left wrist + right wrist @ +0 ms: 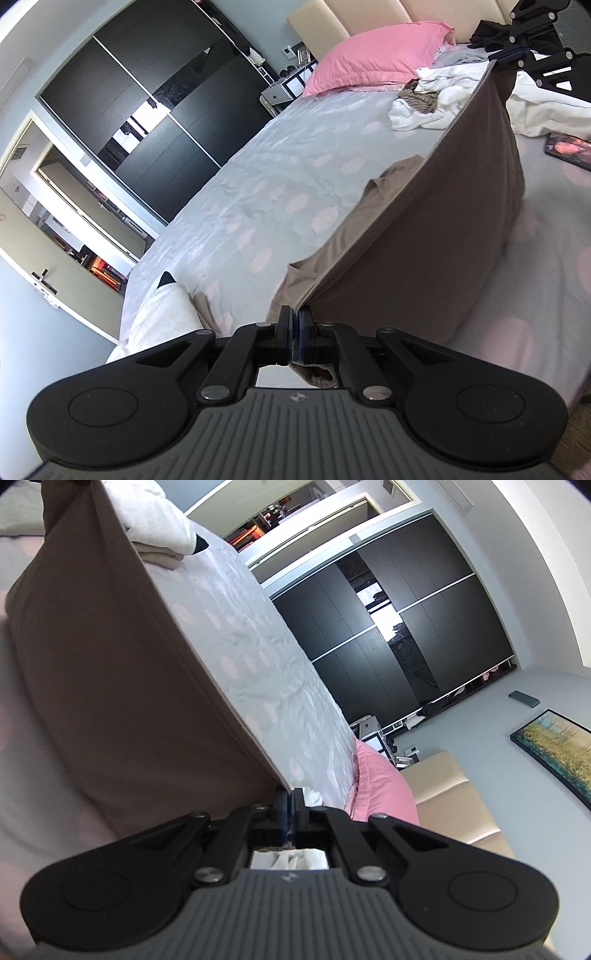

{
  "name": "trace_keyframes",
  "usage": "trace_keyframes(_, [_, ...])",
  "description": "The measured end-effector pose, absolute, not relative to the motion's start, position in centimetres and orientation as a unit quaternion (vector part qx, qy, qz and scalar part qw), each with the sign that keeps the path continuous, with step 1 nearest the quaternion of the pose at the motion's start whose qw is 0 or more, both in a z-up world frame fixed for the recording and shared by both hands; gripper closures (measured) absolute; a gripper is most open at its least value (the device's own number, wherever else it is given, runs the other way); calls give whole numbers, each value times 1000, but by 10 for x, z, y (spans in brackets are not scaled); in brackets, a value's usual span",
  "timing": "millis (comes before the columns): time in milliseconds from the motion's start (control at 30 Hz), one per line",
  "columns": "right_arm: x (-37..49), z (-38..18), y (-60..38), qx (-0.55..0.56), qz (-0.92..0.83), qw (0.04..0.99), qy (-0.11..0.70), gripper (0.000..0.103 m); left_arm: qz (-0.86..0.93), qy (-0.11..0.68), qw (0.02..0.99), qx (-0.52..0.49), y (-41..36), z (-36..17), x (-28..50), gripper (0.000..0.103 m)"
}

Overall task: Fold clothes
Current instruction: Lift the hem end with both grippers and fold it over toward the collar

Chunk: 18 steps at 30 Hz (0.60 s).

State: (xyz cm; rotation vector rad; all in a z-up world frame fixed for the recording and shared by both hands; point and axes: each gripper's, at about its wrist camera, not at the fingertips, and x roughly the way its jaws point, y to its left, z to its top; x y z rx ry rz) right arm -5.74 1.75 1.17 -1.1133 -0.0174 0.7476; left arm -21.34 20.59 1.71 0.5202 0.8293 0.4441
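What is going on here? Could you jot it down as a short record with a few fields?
place: bed with pale dotted sheet
item being folded: brown garment, stretched between both grippers, lower part resting on the bed
left gripper: shut on one corner
right gripper: shut on the other corner
done already: folded clothes stack
waiting: white clothes pile
also there: pink pillow

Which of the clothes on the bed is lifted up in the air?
The brown garment. Both claws, left and right, pinch its edge, stretching it above the bed, while the white clothes lie crumpled.
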Motion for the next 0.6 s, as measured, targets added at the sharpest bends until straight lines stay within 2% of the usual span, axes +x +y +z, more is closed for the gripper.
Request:
trace_keyframes(333, [35, -20, 110, -485, 391, 780, 64, 102, 187, 448, 859, 165, 317, -17, -127, 102])
trace_keyframes(600, [103, -54, 187, -469, 395, 780, 125, 102, 174, 489, 839, 164, 374, -54, -71, 102])
